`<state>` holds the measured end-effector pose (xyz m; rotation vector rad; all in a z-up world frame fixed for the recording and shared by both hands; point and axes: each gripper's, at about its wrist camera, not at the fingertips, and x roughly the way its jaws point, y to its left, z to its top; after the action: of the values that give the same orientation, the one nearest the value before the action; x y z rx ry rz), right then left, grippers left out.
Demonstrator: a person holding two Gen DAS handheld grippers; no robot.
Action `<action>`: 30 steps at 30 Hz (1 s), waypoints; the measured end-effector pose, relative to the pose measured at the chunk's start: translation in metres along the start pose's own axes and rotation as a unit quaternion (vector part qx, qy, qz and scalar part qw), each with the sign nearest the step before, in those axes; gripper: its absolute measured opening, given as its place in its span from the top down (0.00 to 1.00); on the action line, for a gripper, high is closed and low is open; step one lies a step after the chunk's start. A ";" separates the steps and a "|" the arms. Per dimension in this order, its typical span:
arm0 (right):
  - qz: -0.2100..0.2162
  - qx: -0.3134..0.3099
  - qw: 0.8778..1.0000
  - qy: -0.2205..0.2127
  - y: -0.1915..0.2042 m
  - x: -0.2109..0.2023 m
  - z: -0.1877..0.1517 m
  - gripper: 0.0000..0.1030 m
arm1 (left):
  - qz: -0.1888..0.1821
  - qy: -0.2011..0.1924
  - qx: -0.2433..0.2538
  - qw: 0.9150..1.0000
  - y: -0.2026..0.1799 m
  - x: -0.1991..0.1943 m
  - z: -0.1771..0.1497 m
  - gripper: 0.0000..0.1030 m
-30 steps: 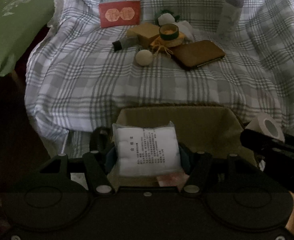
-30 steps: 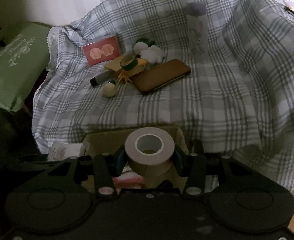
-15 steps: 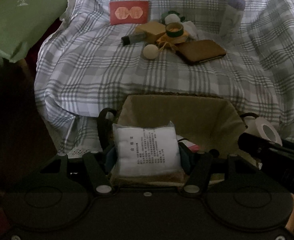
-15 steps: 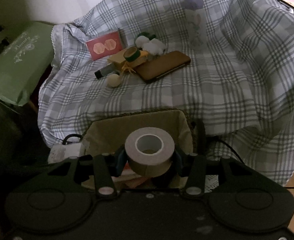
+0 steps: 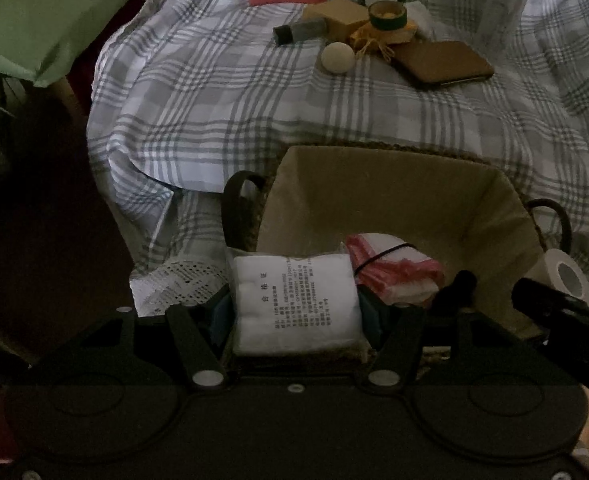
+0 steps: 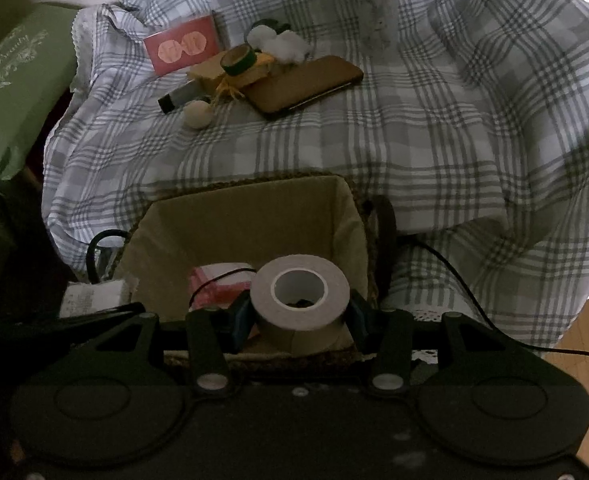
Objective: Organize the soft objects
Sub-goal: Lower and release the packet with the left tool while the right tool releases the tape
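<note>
cloth: a grey-and-white checked cloth [image 6: 434,128] drapes the seat, with a lace edge low down
green bag: a green bag [image 5: 34,16] with pale lettering lies at the left, beside the cloth
red card: a red card [image 6: 182,49] leans at the back
brown case: a flat brown case [image 5: 440,65] lies on the cloth
bottle: a pale bottle [image 6: 376,12] stands upright behind it
cable: a black cable [image 6: 470,292] runs across the right side
</note>
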<state>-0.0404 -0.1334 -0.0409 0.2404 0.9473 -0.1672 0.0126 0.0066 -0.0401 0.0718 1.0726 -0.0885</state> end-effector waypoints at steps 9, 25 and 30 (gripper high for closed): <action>0.001 -0.008 1.000 -0.007 0.005 -0.003 0.001 0.54 | -0.001 -0.005 0.002 1.000 0.000 -0.002 0.001 0.39; 0.002 -0.003 1.000 -0.001 0.005 -0.001 0.000 0.53 | -0.010 -0.008 -0.008 1.000 0.005 -0.003 0.000 0.33; 0.003 -0.002 1.000 0.001 0.005 -0.001 -0.001 0.53 | -0.027 -0.025 -0.016 0.999 0.008 -0.008 0.000 0.32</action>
<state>-0.0402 -0.1283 -0.0404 0.2402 0.9485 -0.1602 0.0094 0.0150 -0.0329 0.0122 1.0252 -0.1222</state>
